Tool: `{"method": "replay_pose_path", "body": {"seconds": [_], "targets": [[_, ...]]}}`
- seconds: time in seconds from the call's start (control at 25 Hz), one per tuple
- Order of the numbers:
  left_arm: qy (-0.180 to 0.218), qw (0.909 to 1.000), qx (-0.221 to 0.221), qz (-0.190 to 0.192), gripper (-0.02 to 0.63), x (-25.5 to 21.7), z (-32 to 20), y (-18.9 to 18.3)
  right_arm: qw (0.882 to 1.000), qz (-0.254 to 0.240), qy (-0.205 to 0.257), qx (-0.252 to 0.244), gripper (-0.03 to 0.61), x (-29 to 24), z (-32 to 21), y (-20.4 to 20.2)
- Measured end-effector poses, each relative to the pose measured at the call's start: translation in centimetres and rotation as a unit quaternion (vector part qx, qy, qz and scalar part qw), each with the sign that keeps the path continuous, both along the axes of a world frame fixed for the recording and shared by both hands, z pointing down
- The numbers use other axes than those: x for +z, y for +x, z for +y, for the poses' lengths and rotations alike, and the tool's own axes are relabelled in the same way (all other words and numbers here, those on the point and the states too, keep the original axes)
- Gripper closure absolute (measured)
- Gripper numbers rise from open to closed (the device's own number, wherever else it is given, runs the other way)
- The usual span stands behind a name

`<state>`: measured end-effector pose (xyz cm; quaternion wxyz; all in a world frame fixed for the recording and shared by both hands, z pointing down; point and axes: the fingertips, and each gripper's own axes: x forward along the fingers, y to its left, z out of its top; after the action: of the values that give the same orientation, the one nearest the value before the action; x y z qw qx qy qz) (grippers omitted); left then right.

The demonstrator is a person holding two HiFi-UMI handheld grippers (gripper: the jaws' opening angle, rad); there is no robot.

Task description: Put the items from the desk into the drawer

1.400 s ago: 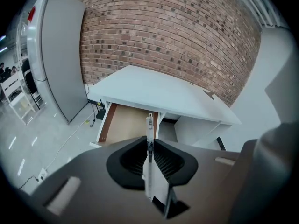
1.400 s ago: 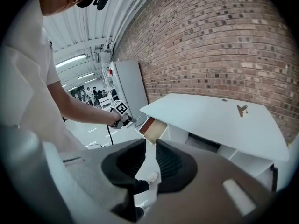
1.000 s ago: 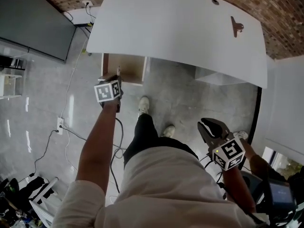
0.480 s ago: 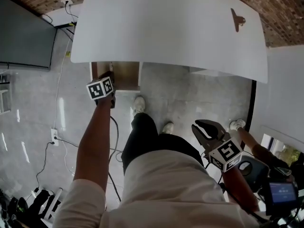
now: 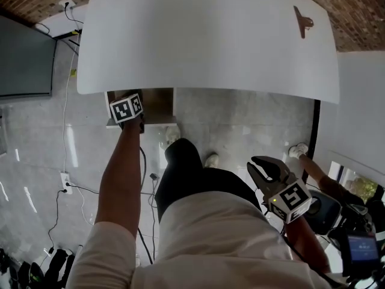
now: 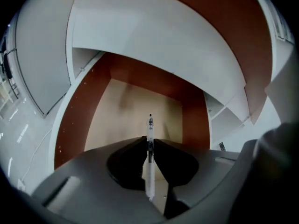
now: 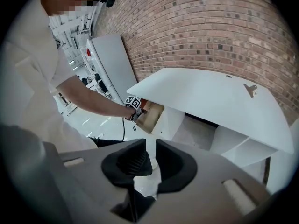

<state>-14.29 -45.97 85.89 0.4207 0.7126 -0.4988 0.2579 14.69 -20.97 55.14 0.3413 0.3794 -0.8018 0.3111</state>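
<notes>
My left gripper [image 6: 150, 141] is shut on a clear pen [image 6: 150, 132] that points forward into the open drawer [image 6: 140, 106], over its beige bottom. In the head view its marker cube [image 5: 126, 109] hangs at the front edge of that drawer [image 5: 155, 103], under the left end of the white desk [image 5: 204, 35]. A small brown clip-shaped item [image 5: 302, 22] lies on the desk at the far right. My right gripper [image 5: 269, 169] stands open and empty, low at my right side, away from the desk. In its own view the right gripper [image 7: 150, 146] faces the desk [image 7: 210, 101] and the drawer [image 7: 152, 116].
A dark panel [image 5: 24, 65] stands at the left. Cables [image 5: 147, 179] and a wall socket [image 5: 64, 180] lie on the grey floor. A brick wall [image 7: 210, 27] runs behind the desk. A white cabinet [image 5: 361, 101] stands at the right, with equipment [image 5: 355, 245] below it.
My left gripper has moved forward with the pen, from in front of the drawer to over its front edge. The right gripper has stayed low at my side.
</notes>
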Motion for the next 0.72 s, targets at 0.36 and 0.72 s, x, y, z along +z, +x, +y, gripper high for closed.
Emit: {"method": "replay_pose_path", "body": {"seconds": [0.36, 0.72], "targets": [[-0.083, 0.9961, 0.006, 0.028, 0.560, 5.8, 0.0, 0.7, 1.000, 0.012, -0.020, 0.010, 0.525, 1.4, -1.3, -0.9], [-0.106, 0.9940, 0.009, 0.023, 0.551, 6.6, 0.4, 0.7, 0.999, 0.029, -0.035, 0.022, 0.525, 2.0, -2.0, -1.0]]}}
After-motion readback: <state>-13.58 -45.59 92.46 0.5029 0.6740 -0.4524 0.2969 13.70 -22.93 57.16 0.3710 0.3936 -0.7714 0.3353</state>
